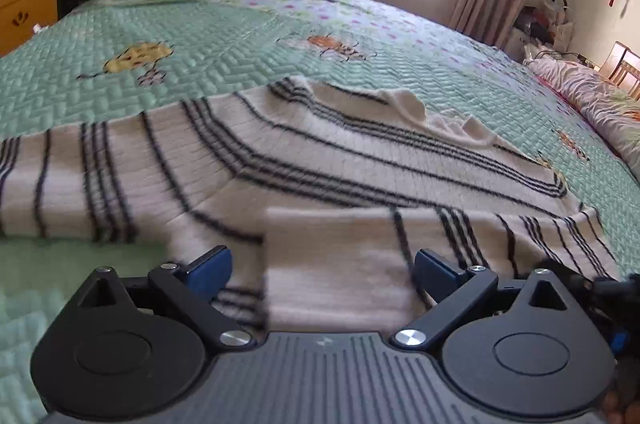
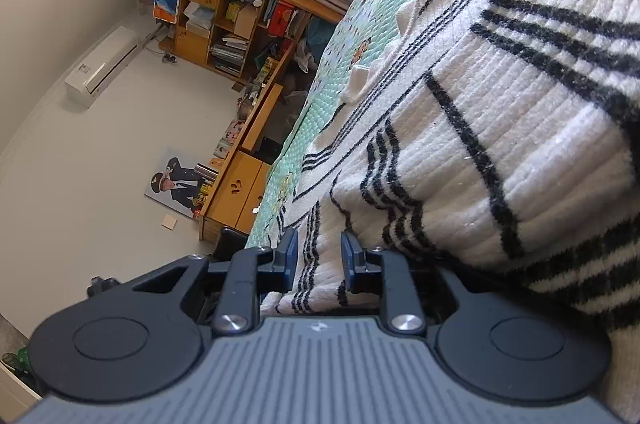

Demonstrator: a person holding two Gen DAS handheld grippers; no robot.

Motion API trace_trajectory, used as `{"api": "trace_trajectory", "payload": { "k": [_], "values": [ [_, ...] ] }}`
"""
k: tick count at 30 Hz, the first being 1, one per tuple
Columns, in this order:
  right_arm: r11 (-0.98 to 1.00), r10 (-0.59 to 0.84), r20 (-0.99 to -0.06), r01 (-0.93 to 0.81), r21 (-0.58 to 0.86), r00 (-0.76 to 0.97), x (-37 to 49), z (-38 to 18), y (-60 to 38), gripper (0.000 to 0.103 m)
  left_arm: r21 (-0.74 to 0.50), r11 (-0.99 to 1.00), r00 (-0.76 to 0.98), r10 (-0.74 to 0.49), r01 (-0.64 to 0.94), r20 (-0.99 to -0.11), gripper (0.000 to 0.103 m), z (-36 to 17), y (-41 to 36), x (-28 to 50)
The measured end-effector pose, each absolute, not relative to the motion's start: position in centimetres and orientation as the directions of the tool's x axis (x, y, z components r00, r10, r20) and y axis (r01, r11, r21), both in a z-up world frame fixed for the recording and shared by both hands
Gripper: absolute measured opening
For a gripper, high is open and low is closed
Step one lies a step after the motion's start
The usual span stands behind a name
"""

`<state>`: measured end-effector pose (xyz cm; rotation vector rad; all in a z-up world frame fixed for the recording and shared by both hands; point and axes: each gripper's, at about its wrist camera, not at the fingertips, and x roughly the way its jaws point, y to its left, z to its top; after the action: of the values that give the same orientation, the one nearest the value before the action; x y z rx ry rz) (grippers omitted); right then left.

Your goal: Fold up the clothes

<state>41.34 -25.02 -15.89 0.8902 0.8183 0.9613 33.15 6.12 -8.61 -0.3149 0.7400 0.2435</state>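
sweater [image 1: 304,160]: white knit, black stripes, spread on the bed [image 1: 200,36] at its near edge, long axis running along that edge, a sleeve folded over the body. left gripper [image 1: 322,264]: jaws wide apart, nothing pinched, folded sleeve directly ahead between them. right gripper [image 2: 318,254]: jaws narrowly parted around the hem [image 2: 316,280]; whether the pads press it cannot be told. sweater's far right end cut off.
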Motion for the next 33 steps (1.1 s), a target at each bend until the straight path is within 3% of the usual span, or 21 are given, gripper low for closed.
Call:
{"api": "trace_trajectory", "payload": {
  "k": [4,6,8,11,12,13,15,18,22,24,27,30,33],
  "values": [
    [0.380,0.898,-0.240,-0.375,0.845,0.369,40.6,-14.5,-24.2,0.027,-0.066,0.931,0.649,0.198,-0.358,-0.734,0.099,-7.6,4.7,31.5],
    [0.430,0.882,-0.270,-0.423,0.798,0.386,39.8,-13.3,-23.6,0.046,0.000,0.940,0.630,0.229,-0.342,-0.742,0.099,-7.2,3.5,30.2],
    [0.397,0.896,-0.224,-0.463,0.793,0.384,38.9,-11.9,-23.4,0.060,0.059,0.944,0.617,0.258,-0.324,-0.744,0.099,-6.9,2.2,29.7],
    [0.262,0.940,-0.128,-0.427,0.866,0.317,39.1,-12.1,-23.5,0.062,0.101,0.948,0.594,0.271,-0.303,-0.757,0.099,-7.2,0.8,29.4],
    [0.328,0.924,-0.198,-0.407,0.852,0.328,39.4,-12.5,-23.3,0.062,0.114,0.948,0.582,0.274,-0.296,-0.765,0.099,-7.5,0.5,29.5],
    [0.400,0.899,-0.275,-0.387,0.830,0.340,39.7,-13.0,-23.1,0.057,0.130,0.946,0.565,0.284,-0.298,-0.774,0.100,-7.9,0.3,29.7],
    [0.512,0.851,-0.383,-0.405,0.757,0.360,40.2,-13.3,-22.7,0.004,0.135,0.943,0.553,0.291,-0.305,-0.781,0.102,-8.5,0.3,29.7],
    [0.530,0.841,-0.399,-0.415,0.739,0.364,40.2,-12.7,-22.7,0.004,0.124,0.937,0.542,0.294,-0.327,-0.787,0.102,-8.1,0.7,29.4],
    [0.497,0.861,-0.357,-0.448,0.743,0.362,39.4,-11.3,-22.7,0.011,0.152,0.924,0.533,0.331,-0.352,-0.778,0.101,-6.8,1.0,28.0],
    [0.486,0.870,-0.346,-0.487,0.726,0.352,38.5,-10.1,-22.3,0.029,0.133,0.913,0.538,0.339,-0.385,-0.772,0.101,-6.1,1.9,26.5],
    [0.530,0.847,-0.405,-0.590,0.609,0.343,37.0,-9.0,-20.5,0.055,0.020,0.876,0.542,0.315,-0.482,-0.779,0.102,-6.0,5.3,24.0],
    [0.556,0.824,-0.478,-0.599,0.577,0.304,37.3,-10.4,-19.1,0.058,-0.081,0.832,0.518,0.262,-0.548,-0.814,0.100,-7.0,8.5,22.2],
    [0.538,0.838,-0.460,-0.590,0.602,0.294,37.5,-10.2,-19.6,0.058,-0.024,0.846,0.511,0.299,-0.533,-0.806,0.100,-7.2,8.1,21.8]
  ]
}}
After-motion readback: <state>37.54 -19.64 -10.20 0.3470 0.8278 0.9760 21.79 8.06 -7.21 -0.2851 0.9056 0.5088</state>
